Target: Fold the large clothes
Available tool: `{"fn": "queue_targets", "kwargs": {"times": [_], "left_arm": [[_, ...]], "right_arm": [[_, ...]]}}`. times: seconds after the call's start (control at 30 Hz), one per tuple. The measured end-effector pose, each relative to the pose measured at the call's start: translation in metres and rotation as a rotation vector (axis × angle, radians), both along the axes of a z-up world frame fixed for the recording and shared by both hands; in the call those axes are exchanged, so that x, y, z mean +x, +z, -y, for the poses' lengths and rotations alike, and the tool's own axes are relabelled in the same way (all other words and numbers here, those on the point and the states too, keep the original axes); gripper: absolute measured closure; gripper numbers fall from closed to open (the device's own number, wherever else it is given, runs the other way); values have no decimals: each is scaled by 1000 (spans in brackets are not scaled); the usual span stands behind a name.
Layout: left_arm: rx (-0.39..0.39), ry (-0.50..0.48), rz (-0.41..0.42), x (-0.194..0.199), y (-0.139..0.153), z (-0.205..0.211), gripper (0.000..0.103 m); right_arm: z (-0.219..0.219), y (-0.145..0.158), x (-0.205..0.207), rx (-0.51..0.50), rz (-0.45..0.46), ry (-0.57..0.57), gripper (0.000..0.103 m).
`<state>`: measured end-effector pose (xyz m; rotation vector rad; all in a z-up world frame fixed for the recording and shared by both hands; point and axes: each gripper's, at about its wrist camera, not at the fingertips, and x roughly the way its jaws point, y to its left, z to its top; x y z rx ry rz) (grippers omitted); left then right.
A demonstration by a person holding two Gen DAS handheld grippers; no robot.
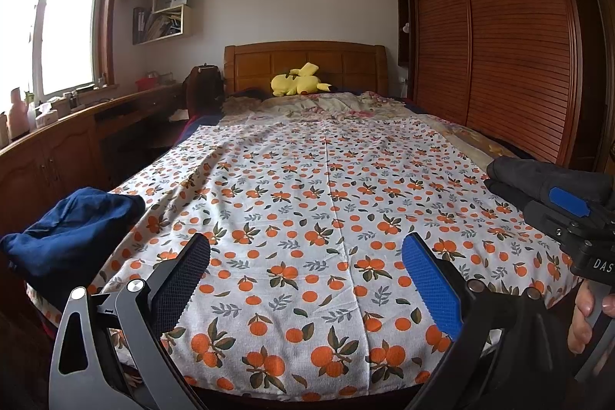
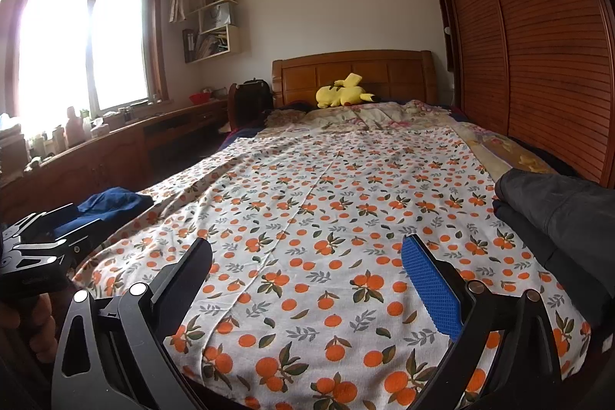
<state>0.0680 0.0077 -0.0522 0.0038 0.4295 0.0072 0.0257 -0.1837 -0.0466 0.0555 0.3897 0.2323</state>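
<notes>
A crumpled dark blue garment [image 1: 73, 233] lies at the bed's near left corner; it also shows in the right wrist view [image 2: 111, 202]. A folded dark grey garment [image 1: 546, 179] lies at the near right edge, also in the right wrist view [image 2: 561, 214]. Both rest on a white sheet with an orange fruit print [image 1: 323, 202] [image 2: 338, 202]. My left gripper [image 1: 307, 279] is open and empty above the bed's near end. My right gripper [image 2: 307, 275] is open and empty too, and its body shows at the right of the left wrist view [image 1: 572, 218].
A yellow plush toy [image 1: 298, 81] lies by the wooden headboard [image 1: 303, 62]. A floral quilt [image 1: 334, 104] covers the far end. A wooden desk [image 1: 77, 129] with bottles runs along the left under the window. A wardrobe [image 1: 499, 45] with slatted doors stands on the right.
</notes>
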Motion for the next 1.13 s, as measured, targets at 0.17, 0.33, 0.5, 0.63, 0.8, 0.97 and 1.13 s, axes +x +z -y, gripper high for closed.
{"fn": "queue_targets", "kwargs": {"times": [0.17, 0.33, 0.5, 0.63, 0.8, 0.97, 1.13], "left_arm": [[4, 1, 3, -1, 0, 1, 2], [7, -1, 10, -2, 2, -1, 2], [9, -4, 14, -4, 4, 0, 2], [8, -4, 15, -6, 4, 1, 2], [8, -4, 15, -5, 4, 0, 2], [8, -3, 15, -5, 4, 0, 2], [8, -3, 15, -5, 3, 0, 2]], "right_arm": [[0, 0, 0, 0, 2, -2, 8], [-1, 0, -1, -1, 5, -3, 8], [-1, 1, -1, 0, 5, -3, 8], [-1, 1, -1, -1, 6, -3, 8], [-2, 1, -1, 0, 7, -3, 8], [-2, 1, -1, 1, 7, -3, 8], [-1, 1, -1, 0, 7, -4, 8]]}}
